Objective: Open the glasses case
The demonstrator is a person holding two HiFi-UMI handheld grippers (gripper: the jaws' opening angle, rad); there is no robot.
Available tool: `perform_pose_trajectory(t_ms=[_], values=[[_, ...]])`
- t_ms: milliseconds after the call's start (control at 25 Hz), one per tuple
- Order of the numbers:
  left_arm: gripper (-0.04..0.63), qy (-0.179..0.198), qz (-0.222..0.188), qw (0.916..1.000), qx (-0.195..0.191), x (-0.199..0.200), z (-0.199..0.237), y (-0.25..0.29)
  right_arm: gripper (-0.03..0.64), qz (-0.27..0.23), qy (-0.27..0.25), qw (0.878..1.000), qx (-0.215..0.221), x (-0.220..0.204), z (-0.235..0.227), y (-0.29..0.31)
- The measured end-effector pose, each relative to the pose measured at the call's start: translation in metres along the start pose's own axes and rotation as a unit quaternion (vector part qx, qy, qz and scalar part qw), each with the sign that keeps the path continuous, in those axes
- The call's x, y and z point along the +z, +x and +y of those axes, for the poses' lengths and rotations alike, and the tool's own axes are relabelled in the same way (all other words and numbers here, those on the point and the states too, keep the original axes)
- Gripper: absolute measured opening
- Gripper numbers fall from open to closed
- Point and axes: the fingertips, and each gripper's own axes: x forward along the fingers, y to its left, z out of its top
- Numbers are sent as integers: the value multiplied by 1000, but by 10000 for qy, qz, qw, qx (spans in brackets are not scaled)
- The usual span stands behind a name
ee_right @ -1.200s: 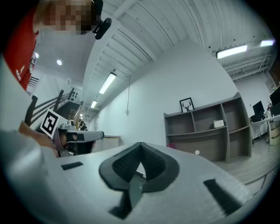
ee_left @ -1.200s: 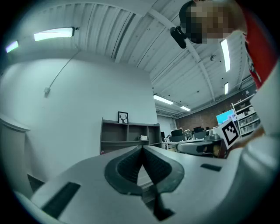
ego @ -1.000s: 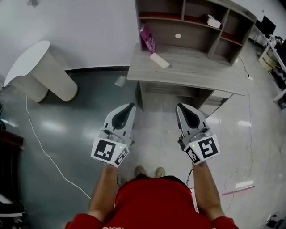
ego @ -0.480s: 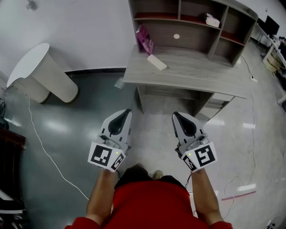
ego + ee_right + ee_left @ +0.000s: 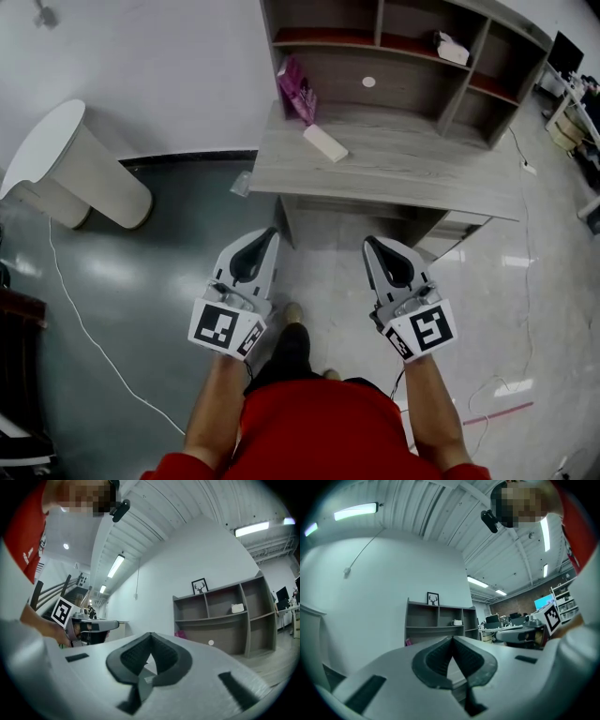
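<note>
Stepped closer to the desk (image 5: 412, 173) since a second ago. My left gripper (image 5: 270, 232) and right gripper (image 5: 369, 241) are both pinched together, nothing in them. The white glasses case (image 5: 325, 143) lies on the desktop near a pink bag (image 5: 296, 86); one cubby of the shelf unit (image 5: 441, 94) holds a white bundle (image 5: 451, 45).

The left tongs (image 5: 270, 234) and the right tongs (image 5: 369, 242) are held side by side, well apart, pointed forward and roughly level. Both pairs of jaws are closed tip to tip, with nothing gripped. Each is carried on a bare forearm (image 5: 217, 403).
</note>
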Motion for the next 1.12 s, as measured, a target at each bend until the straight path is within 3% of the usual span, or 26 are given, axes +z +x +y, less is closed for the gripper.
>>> perform_pose_trajectory(t_ms=[280, 600, 1120], values=[[9, -178, 53, 9995, -239, -26, 85, 71, 5, 298, -98, 9990, -312, -18, -38, 94], [9, -223, 302, 9963, -775, -62, 163, 145, 5, 574, -79, 9956, -731, -45, -75, 192], [9, -334, 810, 9900, -1109, -133, 210, 230, 5, 1142, -259, 9897, -825, -98, -125, 260]])
